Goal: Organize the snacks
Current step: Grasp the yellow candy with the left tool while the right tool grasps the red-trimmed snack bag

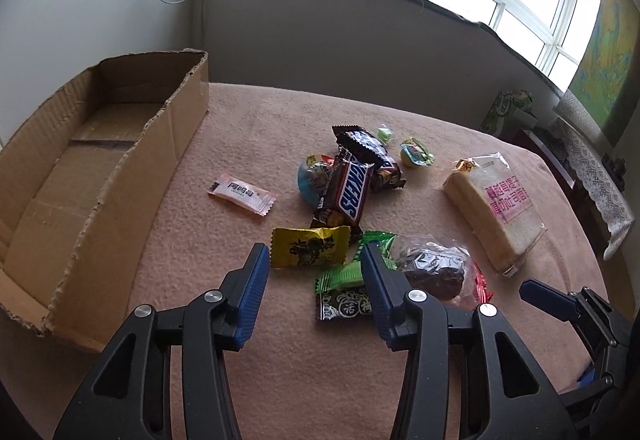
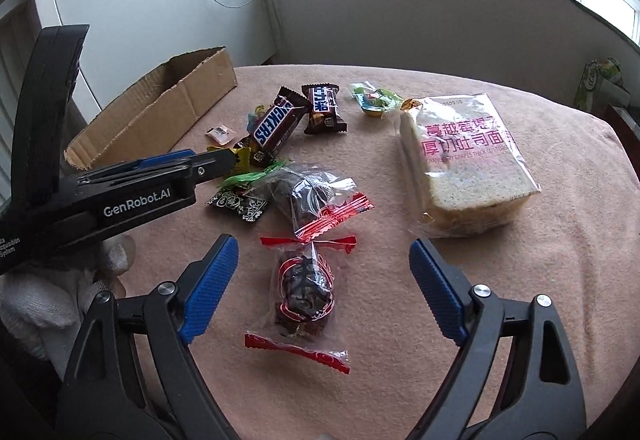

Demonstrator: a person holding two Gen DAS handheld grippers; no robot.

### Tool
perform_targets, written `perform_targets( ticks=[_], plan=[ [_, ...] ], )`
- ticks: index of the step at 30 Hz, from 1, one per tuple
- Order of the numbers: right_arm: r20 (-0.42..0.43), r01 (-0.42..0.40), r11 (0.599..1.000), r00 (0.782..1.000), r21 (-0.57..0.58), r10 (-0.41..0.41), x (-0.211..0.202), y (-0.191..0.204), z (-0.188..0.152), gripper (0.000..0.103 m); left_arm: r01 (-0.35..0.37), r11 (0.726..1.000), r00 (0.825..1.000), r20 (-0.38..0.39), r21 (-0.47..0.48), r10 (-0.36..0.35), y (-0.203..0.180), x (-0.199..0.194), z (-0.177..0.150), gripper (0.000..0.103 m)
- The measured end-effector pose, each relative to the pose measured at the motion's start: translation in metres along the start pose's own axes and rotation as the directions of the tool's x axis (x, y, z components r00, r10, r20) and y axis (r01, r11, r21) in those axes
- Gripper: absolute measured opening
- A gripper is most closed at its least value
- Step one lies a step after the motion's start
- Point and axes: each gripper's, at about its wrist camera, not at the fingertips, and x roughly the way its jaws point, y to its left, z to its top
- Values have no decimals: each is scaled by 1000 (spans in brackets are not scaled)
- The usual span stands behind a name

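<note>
Cardboard box (image 1: 100, 175) sits at the left edge of the table (image 1: 280, 360), open top, nothing visible inside, long wall facing the snacks. Just right of it, apart from the rest, a small pink-white candy sachet (image 1: 242, 194). Mid table: snack pile w/ a Snickers bar (image 1: 352, 191) lying over a blue-topped cup snack (image 1: 310, 175), 2nd choc bar (image 1: 370, 145) behind it, small green candy (image 1: 385, 133) and a yellow jelly cup (image 1: 416, 153) toward the far edge. Nearer: yellow wrapper (image 1: 308, 246), green wrappers (image 1: 344, 276), a black packet w/ white print (image 1: 346, 306). L gripper (image 1: 314, 260) hovers over these, jaws partly apart, nothing btwn the pads; yellow wrapper sits just past the tips, right finger overlaps the green ones in view, contact can't tell. Right of that, a clear bag w/ a dark cake (image 1: 436, 270), red-trimmed. In the right wrist view a 2nd red-trimmed clear pack w/ a dark snack (image 2: 304, 292) lies near the front edge, btwn the pads of the R gripper (image 2: 322, 260); jaws wide, pads clear of it on both sides, no grip. Gloved hand (image 2: 48, 300) holds the L gripper body at that view's left. Bagged toast loaf (image 2: 464, 163), pink print, sits toward the right edge, apart from the pile.
</note>
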Motion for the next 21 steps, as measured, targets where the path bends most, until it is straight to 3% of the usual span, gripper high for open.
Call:
perform_targets(
  ticks=[11, 13, 15, 19, 21],
  plan=[
    [-19, 21, 1000, 1000, -11, -21, 16, 1, 0, 90, -44, 999, 998, -46, 21, 45, -4, 24, 4, 46],
    [-27, 20, 1000, 999, -9, -20, 19, 0, 0, 85, -42, 999, 998, -49, 20, 43, -3, 26, 3, 46],
    [-41, 15, 1000, 999, -3, -16, 23, -1, 0, 74, -45, 999, 997, -54, 21, 47, -3, 26, 2, 46],
    [-50, 14, 1000, 999, -1, -14, 25, -2, -2, 67, -51, 997, 997, -51, 65, 55, -8, 27, -2, 44],
    [-48, 14, 1000, 999, -7, -15, 23, -1, -3, 57, -42, 997, 998, -52, 65, 46, -7, 27, -2, 40]
  ],
)
